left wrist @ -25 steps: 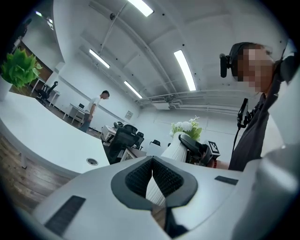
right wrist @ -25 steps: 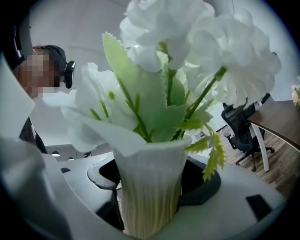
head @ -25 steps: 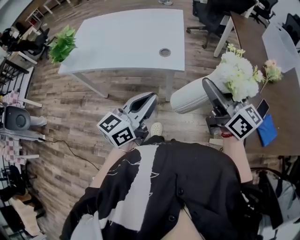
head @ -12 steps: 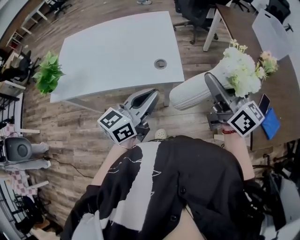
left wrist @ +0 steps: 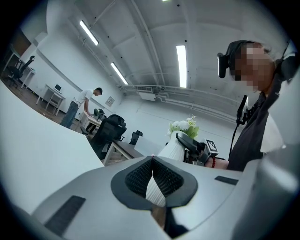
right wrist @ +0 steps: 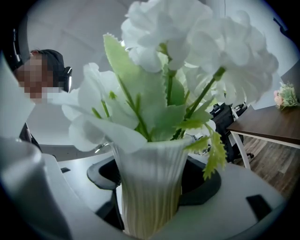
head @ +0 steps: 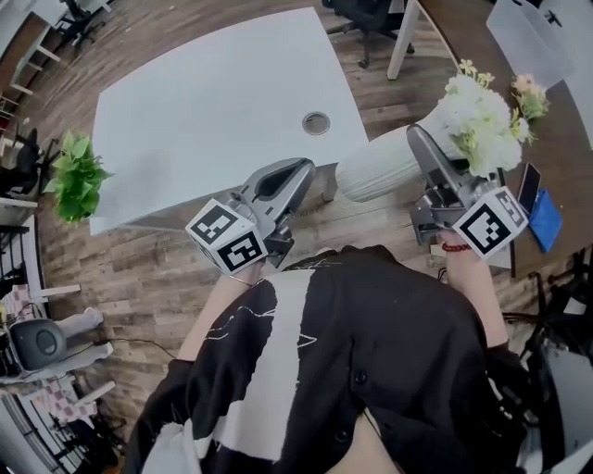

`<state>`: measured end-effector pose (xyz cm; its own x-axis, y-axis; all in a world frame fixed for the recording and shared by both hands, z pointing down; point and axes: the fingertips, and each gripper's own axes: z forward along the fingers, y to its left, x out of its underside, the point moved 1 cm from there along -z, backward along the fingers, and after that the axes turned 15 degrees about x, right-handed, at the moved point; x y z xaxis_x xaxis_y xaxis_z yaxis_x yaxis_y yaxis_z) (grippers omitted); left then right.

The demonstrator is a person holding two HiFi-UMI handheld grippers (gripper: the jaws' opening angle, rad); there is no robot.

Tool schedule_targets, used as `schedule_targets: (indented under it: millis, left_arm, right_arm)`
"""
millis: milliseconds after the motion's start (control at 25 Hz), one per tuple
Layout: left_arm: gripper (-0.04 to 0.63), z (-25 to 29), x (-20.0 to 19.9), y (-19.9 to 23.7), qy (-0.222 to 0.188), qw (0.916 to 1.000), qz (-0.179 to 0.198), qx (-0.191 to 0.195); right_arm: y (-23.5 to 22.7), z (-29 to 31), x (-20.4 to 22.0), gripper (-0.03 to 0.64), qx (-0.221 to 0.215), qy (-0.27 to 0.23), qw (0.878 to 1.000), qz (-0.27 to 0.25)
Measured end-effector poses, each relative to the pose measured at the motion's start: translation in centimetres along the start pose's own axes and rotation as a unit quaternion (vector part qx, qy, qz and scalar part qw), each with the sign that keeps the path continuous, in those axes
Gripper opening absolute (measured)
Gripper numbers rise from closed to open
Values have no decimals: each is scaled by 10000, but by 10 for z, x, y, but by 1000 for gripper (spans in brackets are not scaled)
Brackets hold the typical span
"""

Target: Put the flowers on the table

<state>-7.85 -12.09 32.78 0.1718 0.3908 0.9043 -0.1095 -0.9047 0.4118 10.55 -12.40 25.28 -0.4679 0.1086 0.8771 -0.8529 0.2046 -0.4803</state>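
My right gripper [head: 414, 146] is shut on a white ribbed vase [head: 375, 169] of white flowers [head: 482, 120], which it carries tilted over the wooden floor, just off the near right corner of the white table [head: 204, 102]. In the right gripper view the vase [right wrist: 149, 164] fills the space between the jaws of that gripper [right wrist: 151, 199], with the flowers [right wrist: 187, 51] above it. My left gripper [head: 302, 169] is shut and holds nothing, at the table's near edge. In the left gripper view its jaws [left wrist: 152, 161] meet, and the vase [left wrist: 174, 149] shows beyond them.
The table has a round cable hole [head: 316, 121]. A green potted plant [head: 74, 176] stands on the floor to the left. A brown desk [head: 556, 157] at the right holds pink flowers [head: 523, 88] and a blue item [head: 544, 219]. Office chairs [head: 366, 14] stand behind the table.
The white table has drawn nearer and more to the left in the head view. The right gripper still carries the vase, and the left gripper stays shut.
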Motion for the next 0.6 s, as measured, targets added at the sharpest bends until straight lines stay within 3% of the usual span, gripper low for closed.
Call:
schedule_targets:
  millis: [320,600]
  left_arm:
    - [15,11,25,20,169,9993,-244,223]
    - [15,14,34,35,229,9990,-325,219]
  right_arm:
    - [-17,26,19,341,351,105,9992,151]
    - [-24,56,27,341,275,204,9993,165]
